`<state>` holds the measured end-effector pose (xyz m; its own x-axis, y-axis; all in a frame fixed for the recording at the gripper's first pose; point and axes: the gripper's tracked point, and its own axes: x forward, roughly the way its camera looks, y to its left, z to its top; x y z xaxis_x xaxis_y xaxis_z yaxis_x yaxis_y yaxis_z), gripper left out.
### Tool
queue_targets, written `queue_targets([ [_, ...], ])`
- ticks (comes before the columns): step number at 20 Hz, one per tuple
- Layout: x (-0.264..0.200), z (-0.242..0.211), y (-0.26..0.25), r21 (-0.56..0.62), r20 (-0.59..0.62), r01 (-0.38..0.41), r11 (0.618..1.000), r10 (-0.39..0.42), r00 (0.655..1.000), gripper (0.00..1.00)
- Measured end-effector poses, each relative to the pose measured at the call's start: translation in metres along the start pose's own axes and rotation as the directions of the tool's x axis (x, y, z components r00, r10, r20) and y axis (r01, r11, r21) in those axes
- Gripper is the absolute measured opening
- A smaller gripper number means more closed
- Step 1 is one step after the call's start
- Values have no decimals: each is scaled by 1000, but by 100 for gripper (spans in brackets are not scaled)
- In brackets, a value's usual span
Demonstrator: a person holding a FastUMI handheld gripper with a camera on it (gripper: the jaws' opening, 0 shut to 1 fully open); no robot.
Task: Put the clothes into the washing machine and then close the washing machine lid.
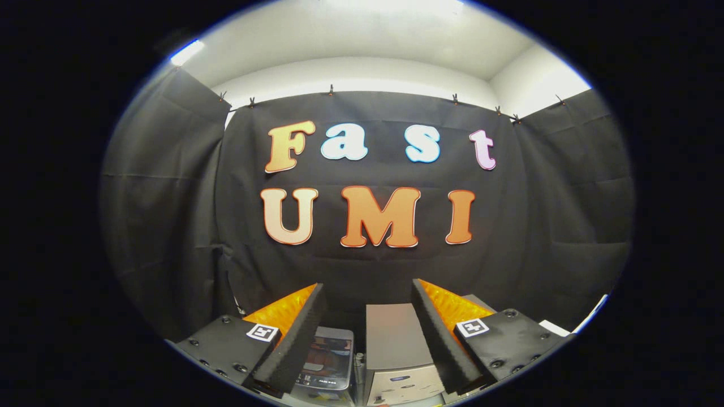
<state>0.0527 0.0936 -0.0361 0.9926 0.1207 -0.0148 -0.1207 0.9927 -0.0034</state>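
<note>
Washing machine (pixel 396 345) grey, boxy, just ahead between fingers, lid (pixel 331 359) raised beside it. Tool (pixel 367 308) spread wide, pinching nothing. Open room above, up to black cloth wall (pixel 367 271).

Gripper (pixel 367 316) fingers spread apart, empty, above the grey washing machine (pixel 393 339) and its raised lid (pixel 331 359)
</note>
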Motion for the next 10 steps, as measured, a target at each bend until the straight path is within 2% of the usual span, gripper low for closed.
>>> queue_targets([
  [5,-21,12,-14,26,35,27,999,-28,999,98],
  [10,-21,12,-18,37,40,37,999,-39,998,98],
])
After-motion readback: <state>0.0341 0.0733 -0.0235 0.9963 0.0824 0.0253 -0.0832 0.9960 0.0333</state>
